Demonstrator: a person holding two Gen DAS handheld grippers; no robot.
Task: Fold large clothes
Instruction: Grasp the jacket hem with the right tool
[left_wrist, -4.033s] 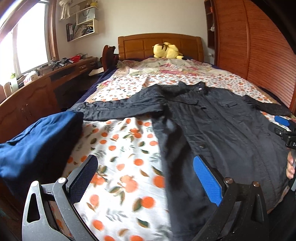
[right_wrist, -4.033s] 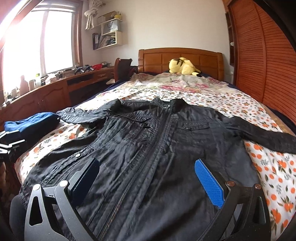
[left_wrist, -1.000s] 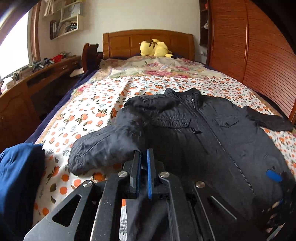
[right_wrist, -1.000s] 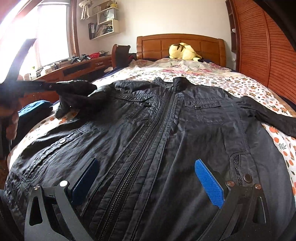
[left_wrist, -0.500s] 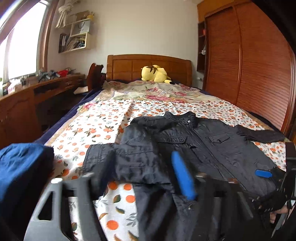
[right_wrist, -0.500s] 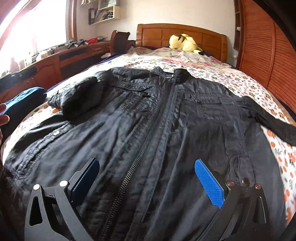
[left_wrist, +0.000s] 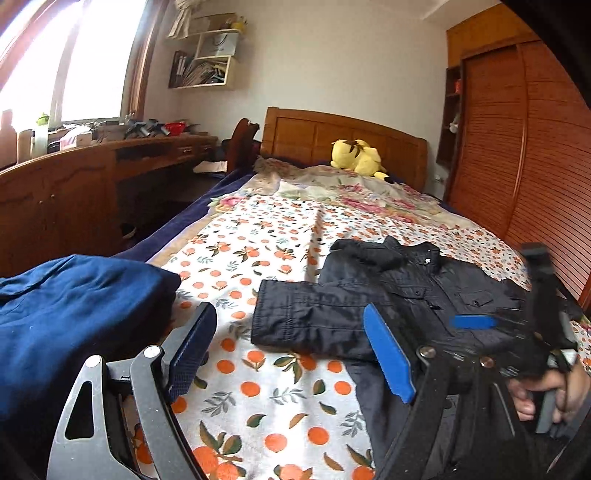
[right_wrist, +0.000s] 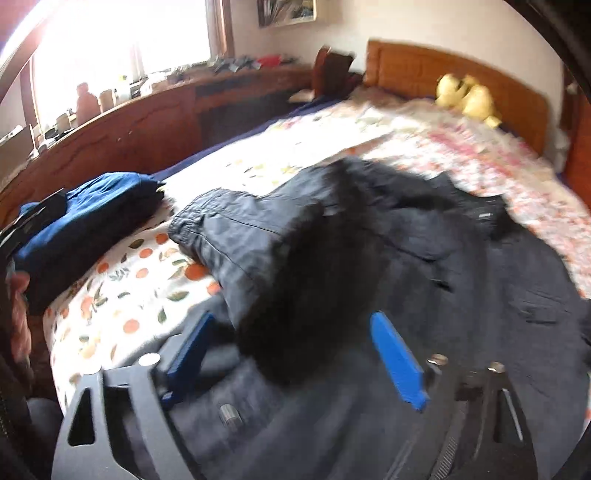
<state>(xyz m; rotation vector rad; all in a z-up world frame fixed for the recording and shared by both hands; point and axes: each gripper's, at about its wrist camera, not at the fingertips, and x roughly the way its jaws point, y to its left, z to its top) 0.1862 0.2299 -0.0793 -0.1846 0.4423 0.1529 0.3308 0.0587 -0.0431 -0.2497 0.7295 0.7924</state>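
Across the bed (left_wrist: 258, 254) lay the black jacket (left_wrist: 424, 291), its sleeve (left_wrist: 310, 314) folded inward. We held the left gripper (left_wrist: 291, 350) and right gripper (right_wrist: 295, 354) spread, empty; next, we judged, flatten that sleeve squarely.

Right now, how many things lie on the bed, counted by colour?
Black: 1, the jacket
Blue: 1, the folded garment
Yellow: 1, the plush toy
Total: 3
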